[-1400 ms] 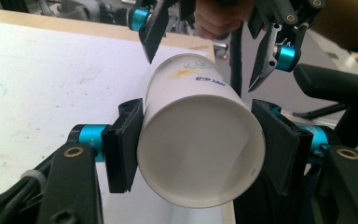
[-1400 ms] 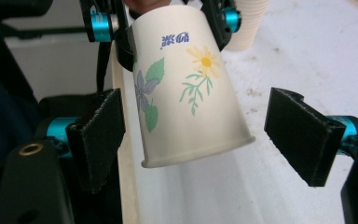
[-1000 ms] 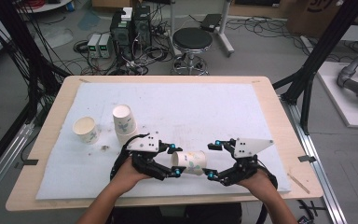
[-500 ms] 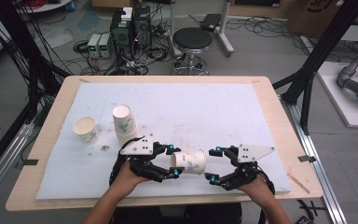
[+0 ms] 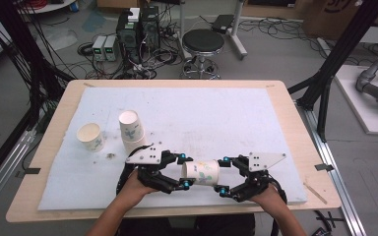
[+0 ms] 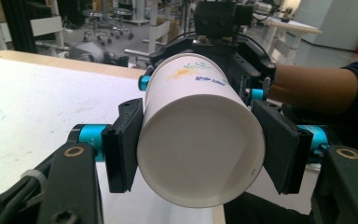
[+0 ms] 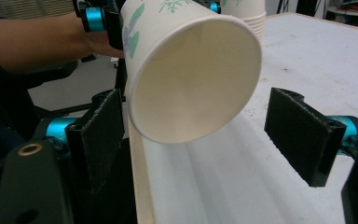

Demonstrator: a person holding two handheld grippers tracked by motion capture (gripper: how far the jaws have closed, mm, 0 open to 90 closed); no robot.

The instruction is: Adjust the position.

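Paper cup [image 5: 201, 173] lies sideways near table [image 5: 275, 98] front edge, long axis left-right, mouth facing right. Left claw [image 5: 182, 171] clamped on base end; right claw [image 5: 222, 176] apart around rim. Right gripper view shows hollow interior.

White paper cup [image 5: 203, 173] in my black, blue-trimmed grippers [image 5: 181, 171]: green leaf print, blue lettering. At nine o'clock, white leaf-printed stacked cups [image 5: 132, 129]. White foam mat [image 5: 216, 118]; pale wooden table [image 5: 59, 118].

both grippers, the left gripper [image 5: 183, 171] and the right gripper [image 5: 222, 175], are black with cyan fittings, grey three-cornered top plates, brass-ringed screws and trailing black cables; dark sleeves.
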